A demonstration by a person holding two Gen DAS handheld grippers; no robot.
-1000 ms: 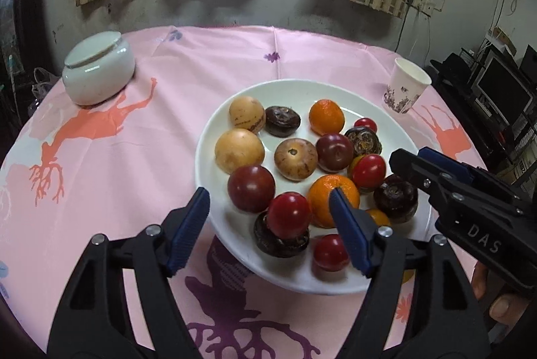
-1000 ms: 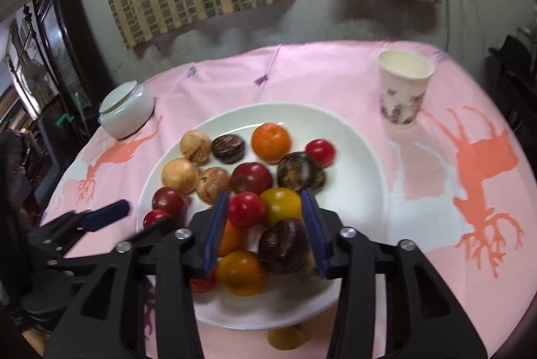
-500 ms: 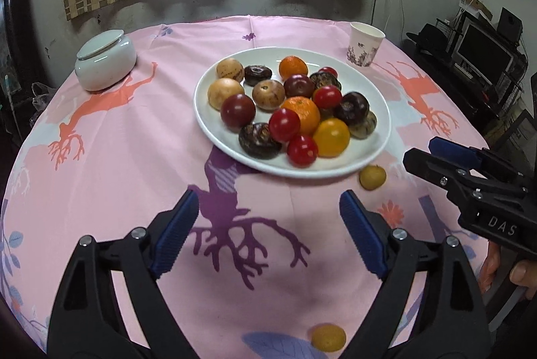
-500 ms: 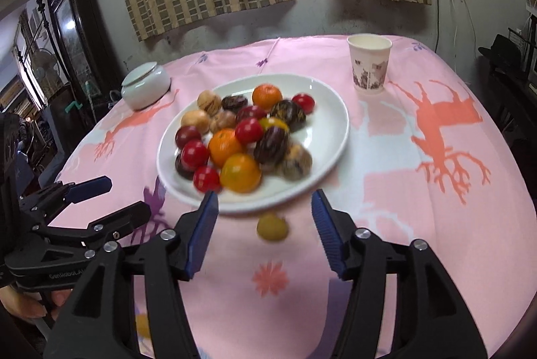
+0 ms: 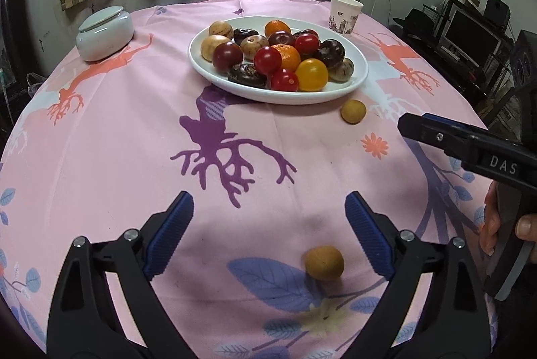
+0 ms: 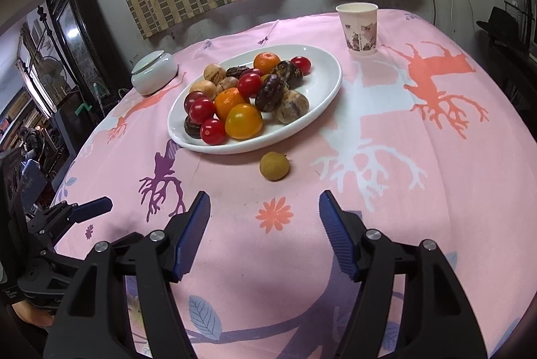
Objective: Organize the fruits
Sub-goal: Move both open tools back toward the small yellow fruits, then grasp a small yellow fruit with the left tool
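A white oval plate (image 5: 359, 75) (image 6: 330, 90) holds several fruits: red, orange, yellow, tan and dark ones. One small tan fruit (image 5: 353, 111) (image 6: 274, 166) lies on the pink cloth just in front of the plate. Another tan fruit (image 5: 324, 262) lies nearer, between the left gripper's fingers and close to its right one. My left gripper (image 5: 268, 235) is open and empty above the cloth. My right gripper (image 6: 264, 233) is open and empty, short of the loose fruit; it shows from the side in the left wrist view (image 5: 436, 132).
A paper cup (image 5: 345, 14) (image 6: 360, 28) stands behind the plate on the right. A white lidded jar (image 5: 104, 33) (image 6: 153, 73) stands at the back left. The round table drops off at its edges; furniture and screens stand to the right.
Both grippers have pulled back from over the plate toward the table's near side. The two loose tan fruits have come into view on the cloth. Both jaws stay open.
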